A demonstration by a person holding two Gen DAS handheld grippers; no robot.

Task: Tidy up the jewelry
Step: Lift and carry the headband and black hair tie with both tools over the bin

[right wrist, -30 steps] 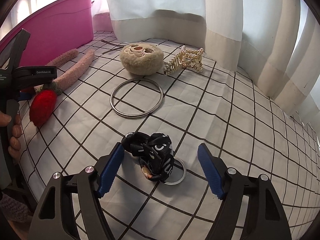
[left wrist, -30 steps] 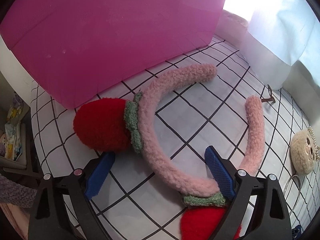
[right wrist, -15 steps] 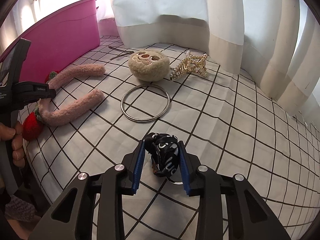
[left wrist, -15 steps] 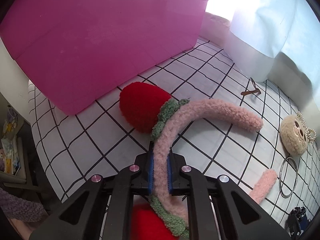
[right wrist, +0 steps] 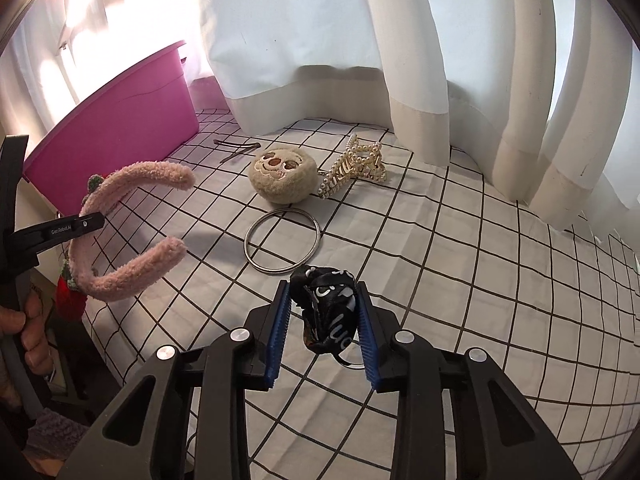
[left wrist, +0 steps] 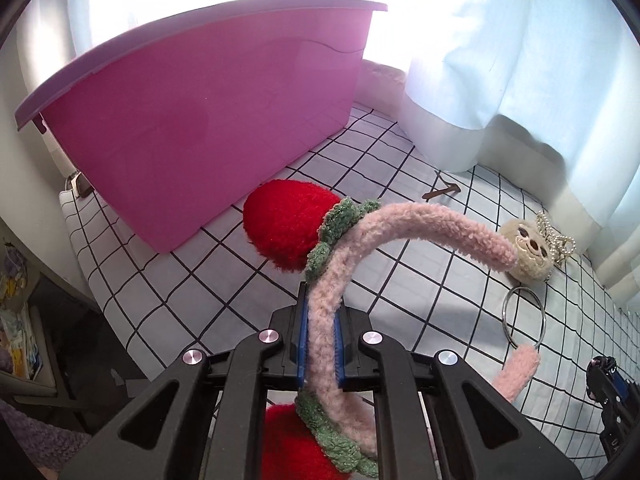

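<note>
My left gripper point(left wrist: 320, 320) is shut on a fuzzy pink headband point(left wrist: 420, 228) with red strawberry pompoms point(left wrist: 286, 222) and holds it in the air above the checked cloth, near the pink bin point(left wrist: 200, 128). The headband also shows in the right wrist view point(right wrist: 132, 268), held off the cloth at the left. My right gripper point(right wrist: 324, 328) is shut on a black printed scrunchie point(right wrist: 330, 312) and holds it just above the cloth.
On the checked cloth point(right wrist: 460, 280) lie a silver bangle point(right wrist: 282, 244), a beige plush face clip point(right wrist: 282, 176), a gold pearl claw clip point(right wrist: 356, 168) and a thin hair pin point(right wrist: 238, 150). White curtains point(right wrist: 400, 40) hang behind. The pink bin point(right wrist: 112, 136) stands left.
Both grippers closed, the left on the headband and the right on the scrunchie. Both then lifted their items off the cloth, and the left gripper rose beside the pink bin.
</note>
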